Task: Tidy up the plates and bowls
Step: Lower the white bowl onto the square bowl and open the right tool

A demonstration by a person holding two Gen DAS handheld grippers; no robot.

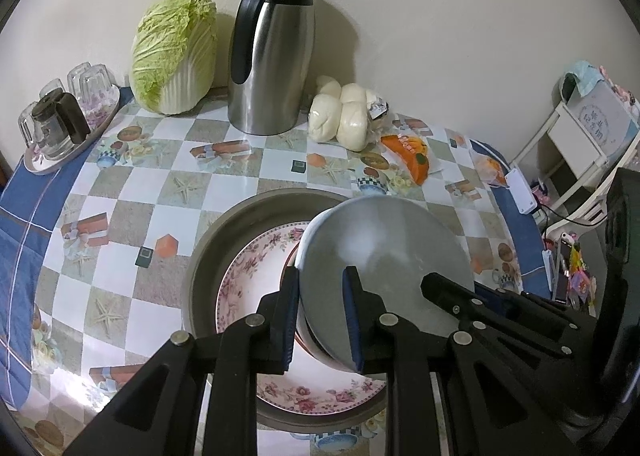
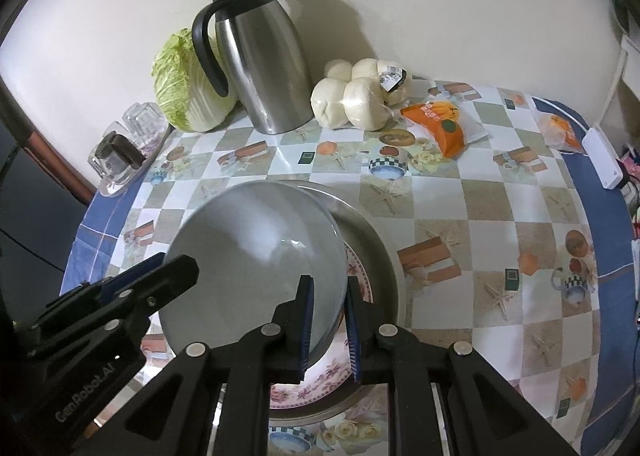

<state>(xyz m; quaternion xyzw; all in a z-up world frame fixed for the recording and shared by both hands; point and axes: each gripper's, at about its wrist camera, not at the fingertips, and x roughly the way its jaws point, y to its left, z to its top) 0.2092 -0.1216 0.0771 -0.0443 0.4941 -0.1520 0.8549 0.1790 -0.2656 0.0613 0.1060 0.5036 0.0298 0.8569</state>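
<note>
A bowl (image 1: 384, 256), grey inside and white outside, is held tilted over a floral plate (image 1: 248, 276) that lies in a round metal tray (image 1: 208, 252). My left gripper (image 1: 320, 272) is shut on the bowl's rim, one blue pad inside and one outside. The right gripper (image 1: 460, 292) reaches the opposite rim. In the right wrist view the bowl (image 2: 256, 256) fills the centre left, and my right gripper (image 2: 329, 282) is shut on its near right rim. The left gripper (image 2: 176, 262) clamps the far left rim. The floral plate (image 2: 320, 376) and the tray (image 2: 384, 256) show beneath.
Against the back wall stand a steel jug (image 1: 272, 56), a cabbage (image 1: 176, 52) and bagged steamed buns (image 1: 344, 116). Orange snack packets (image 1: 408, 156) lie to the right and a tray of glasses (image 1: 64, 120) sits at the left. A white power strip (image 1: 520, 192) lies at the table's right edge.
</note>
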